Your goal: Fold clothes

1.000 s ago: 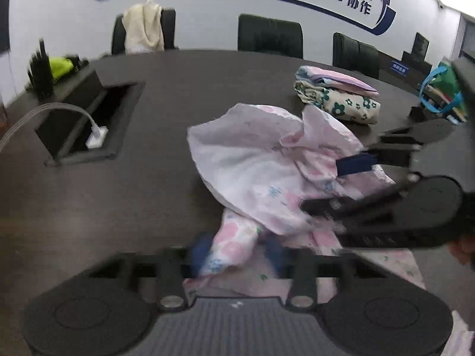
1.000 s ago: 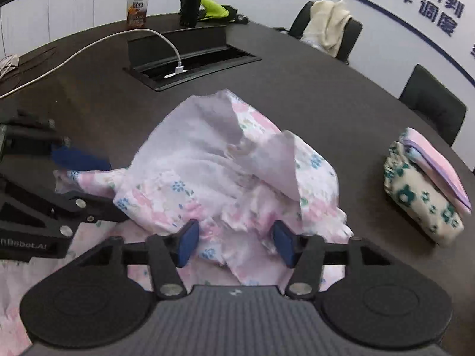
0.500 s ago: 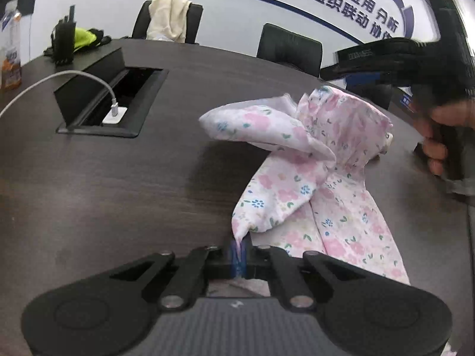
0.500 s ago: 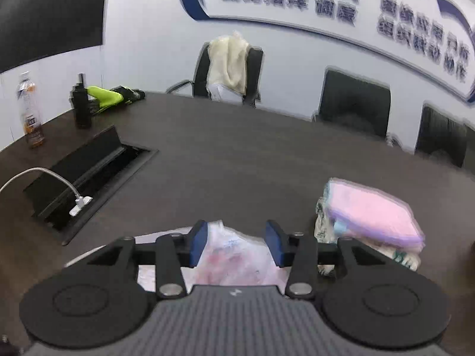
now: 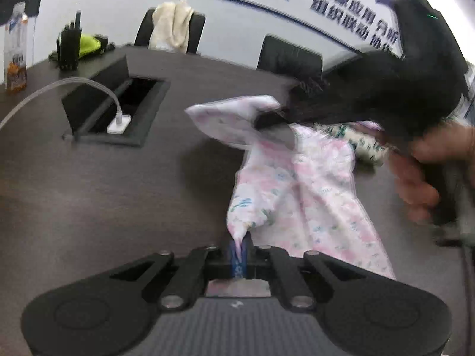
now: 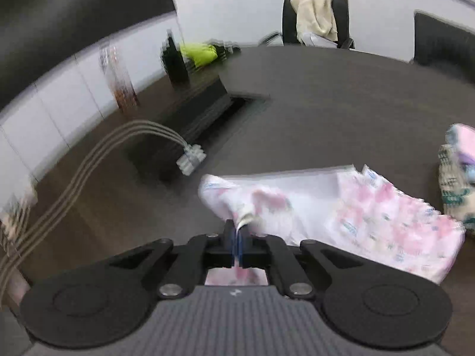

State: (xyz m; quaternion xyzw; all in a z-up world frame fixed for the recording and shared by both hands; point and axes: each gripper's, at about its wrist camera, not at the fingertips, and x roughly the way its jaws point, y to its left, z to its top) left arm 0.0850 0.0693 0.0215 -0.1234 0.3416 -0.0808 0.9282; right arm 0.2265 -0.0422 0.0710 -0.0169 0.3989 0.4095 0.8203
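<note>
Wall lettering [image 5: 353, 14]: blue Chinese characters, too blurred to read, top of frame.
Left gripper [image 5: 237, 249]: clamped on thin floral garment [image 5: 297, 184].
Right gripper [image 6: 236, 241]: pinching the same cloth.

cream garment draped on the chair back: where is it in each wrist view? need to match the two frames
Left wrist view: cream garment at upper left of centre, over the black chair behind the dark table.
Right wrist view: cream garment at top, right of centre, over the same chair.
Shared landmark: the white plug in the table's open cable box.
</note>
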